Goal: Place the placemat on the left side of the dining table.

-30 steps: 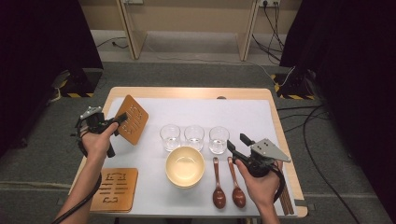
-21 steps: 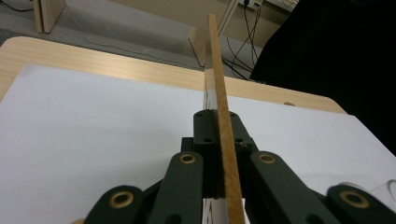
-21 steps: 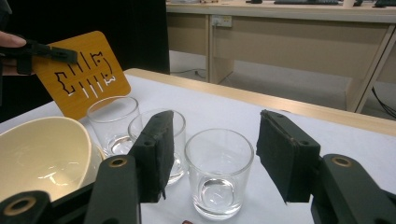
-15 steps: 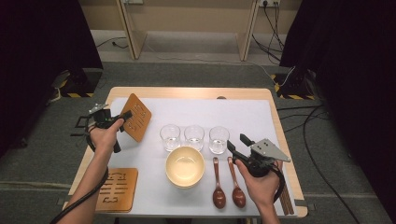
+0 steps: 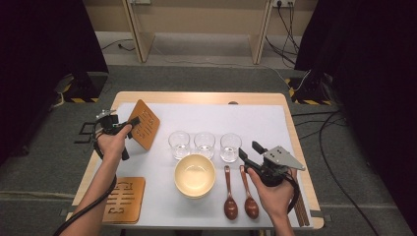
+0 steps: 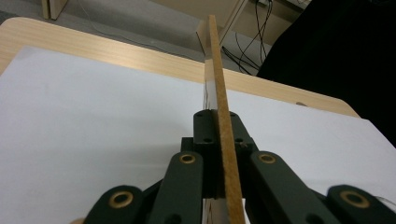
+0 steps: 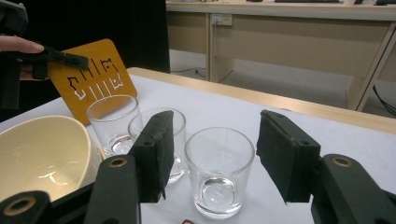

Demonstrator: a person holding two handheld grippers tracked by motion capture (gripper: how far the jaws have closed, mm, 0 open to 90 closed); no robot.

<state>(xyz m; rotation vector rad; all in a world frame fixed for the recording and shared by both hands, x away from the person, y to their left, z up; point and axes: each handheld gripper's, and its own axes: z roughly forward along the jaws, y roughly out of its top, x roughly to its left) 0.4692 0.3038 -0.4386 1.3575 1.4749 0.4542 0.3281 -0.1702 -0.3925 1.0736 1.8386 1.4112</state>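
- Our left gripper [image 5: 132,122] is clamped on one edge of a wooden coaster [image 5: 144,124], its jaws pinched tight on the thin board. In the left gripper view we see the coaster [image 6: 219,84] edge-on, squeezed between the two pads.
- The coaster is held tilted, up off the white mat [image 5: 255,123], near the left edge of the surface [image 5: 196,97] and toward the far left corner. We judge it is gripped by the edge so that it can be carried and laid down flat.
- A second coaster [image 5: 124,200] lies flat at the near left corner, half on the mat, and we have not touched it.
- Our right gripper [image 5: 249,153] hovers near the right edge with its jaws wide apart and nothing between the pads. In the right gripper view the rightmost glass [image 7: 218,170] sits framed between them, so we judge this gripper is lined up for it.
- Three clear glasses stand in a row across the middle: left [image 5: 179,144], middle [image 5: 204,144], right [image 5: 230,147]. All look empty.
- A cream bowl [image 5: 194,175] sits just in front of them, nothing in it.
- Two wooden spoons [image 5: 229,194] lie side by side to the bowl's right, bowls toward the near edge.
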